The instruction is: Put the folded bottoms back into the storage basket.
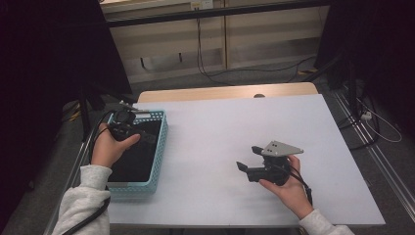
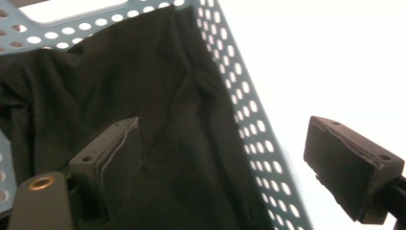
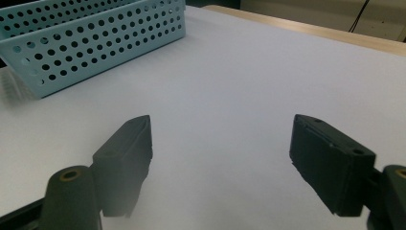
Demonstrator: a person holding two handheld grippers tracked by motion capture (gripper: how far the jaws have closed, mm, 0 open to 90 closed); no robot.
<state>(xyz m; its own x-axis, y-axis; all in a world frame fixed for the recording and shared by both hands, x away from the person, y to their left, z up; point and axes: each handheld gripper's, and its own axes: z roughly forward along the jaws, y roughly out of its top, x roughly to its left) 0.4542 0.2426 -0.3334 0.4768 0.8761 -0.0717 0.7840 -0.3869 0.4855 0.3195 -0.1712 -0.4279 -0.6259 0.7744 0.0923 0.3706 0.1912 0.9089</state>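
1. One dark cloth [image 1: 134,156] lies crumpled inside the pale blue perforated basket [image 1: 161,142], which stands at the left edge of the white worktop [image 1: 220,132]. In the left claw's view the cloth [image 2: 143,96] covers the basket floor and rides up against the perforated wall [image 2: 249,124].

2. Progress, as a judgement: the work in hand appears to be drawing the cloth out of the basket. Nothing of that is done yet, since the whole cloth sits within the basket walls and no part of it lies on the open worktop. Gripping, lifting and setting it down all remain.

3. Left claw [image 1: 128,128]: held over the far end of the basket, pointing down into it. Its jaws stand wide apart. One jaw hangs above the cloth inside the basket, the other beyond the basket wall over the white surface, so the wall lies between them. Whether the inner jaw touches the fabric cannot be told; nothing is pinched.

4. Right claw [image 1: 248,160]: held low over the bare worktop, well apart from the basket, pointing toward it. In its own view the claw [image 3: 220,158] is spread wide and has hold of nothing, with the white surface between the jaws and the basket [image 3: 95,43] farther off.

5. Both hands, in grey sleeves, enter from the near edge.
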